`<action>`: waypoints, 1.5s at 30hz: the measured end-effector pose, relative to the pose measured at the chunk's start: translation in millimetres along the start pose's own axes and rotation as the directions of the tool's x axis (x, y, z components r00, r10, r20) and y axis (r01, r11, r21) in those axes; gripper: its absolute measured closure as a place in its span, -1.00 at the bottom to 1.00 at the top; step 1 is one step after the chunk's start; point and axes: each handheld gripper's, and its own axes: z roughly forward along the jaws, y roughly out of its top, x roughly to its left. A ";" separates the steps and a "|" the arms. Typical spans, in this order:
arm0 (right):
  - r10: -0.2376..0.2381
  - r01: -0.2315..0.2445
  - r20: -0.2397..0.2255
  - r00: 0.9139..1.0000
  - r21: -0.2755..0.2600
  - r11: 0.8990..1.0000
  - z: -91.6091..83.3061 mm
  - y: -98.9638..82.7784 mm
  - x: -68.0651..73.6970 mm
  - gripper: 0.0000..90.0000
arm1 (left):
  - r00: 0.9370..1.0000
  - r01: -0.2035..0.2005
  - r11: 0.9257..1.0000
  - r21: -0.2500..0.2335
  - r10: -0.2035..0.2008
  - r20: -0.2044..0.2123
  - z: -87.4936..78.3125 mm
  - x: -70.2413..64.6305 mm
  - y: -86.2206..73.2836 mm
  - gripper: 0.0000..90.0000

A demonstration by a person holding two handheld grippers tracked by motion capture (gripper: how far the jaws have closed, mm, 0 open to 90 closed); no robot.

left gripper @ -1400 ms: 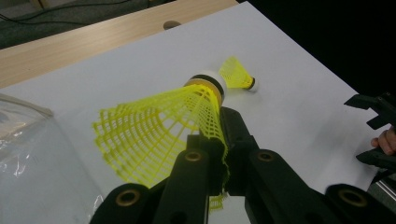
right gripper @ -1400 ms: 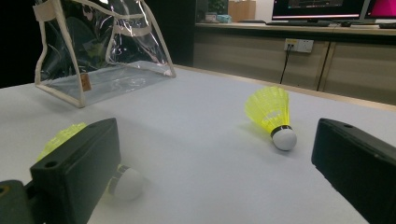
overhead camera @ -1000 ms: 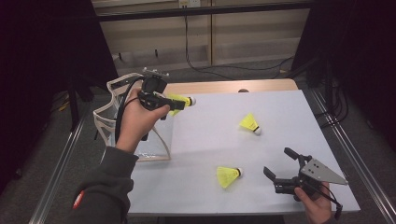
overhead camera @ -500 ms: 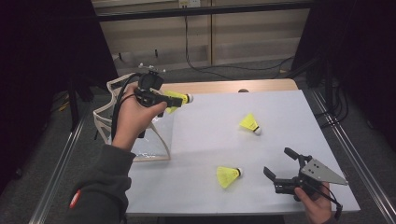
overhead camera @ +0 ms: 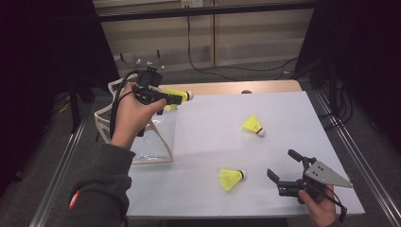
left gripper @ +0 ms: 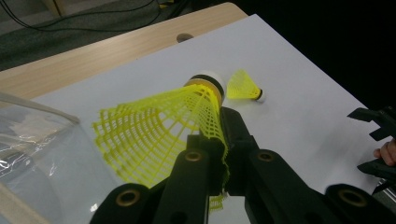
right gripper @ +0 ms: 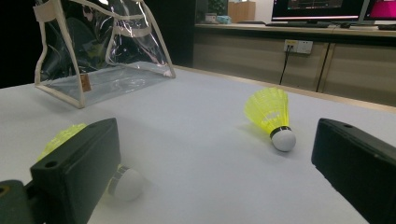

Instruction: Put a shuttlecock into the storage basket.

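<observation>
The left hand-held gripper (overhead camera: 182, 97) is raised above the far left corner of the counter (overhead camera: 283, 109), its jaws pinching the yellow mesh skirt of a shuttlecock (left gripper: 187, 116). In the left gripper view the skirt is squeezed flat between the black jaws, and the white cork tip points away from the gripper toward the middle of the counter. Just beside and below it, at the counter's left edge, a clear plastic bag (overhead camera: 151, 142) with cream trim stands upright.

A second yellow shuttlecock (overhead camera: 252, 125) lies on its side right of the counter's middle, well apart from the bag. A third yellow shuttlecock (overhead camera: 231, 178) lies near the near edge, its cork pointing toward the right hand-held gripper (overhead camera: 282, 166).

That right hand-held gripper rests low at the near right corner with its jaws spread wide and nothing between them; in its own view the third shuttlecock lies partly behind one jaw.
</observation>
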 end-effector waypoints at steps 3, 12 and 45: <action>-0.001 0.001 0.000 1.000 -0.001 1.000 -0.1 0.2 0.1 -0.98 | 1.000 -0.002 1.000 -0.002 0.002 0.002 -2.6 1.7 1.4 0.98; -0.004 0.004 0.001 1.000 0.000 1.000 -0.3 0.2 0.3 -0.98 | 1.000 0.002 1.000 -0.003 -0.002 -0.005 -6.7 4.4 4.5 0.98; -0.004 0.004 0.004 1.000 -0.001 1.000 -0.6 0.4 -0.1 -0.98 | 0.998 0.036 0.999 -0.004 -0.036 -0.061 -20.3 17.6 11.9 0.98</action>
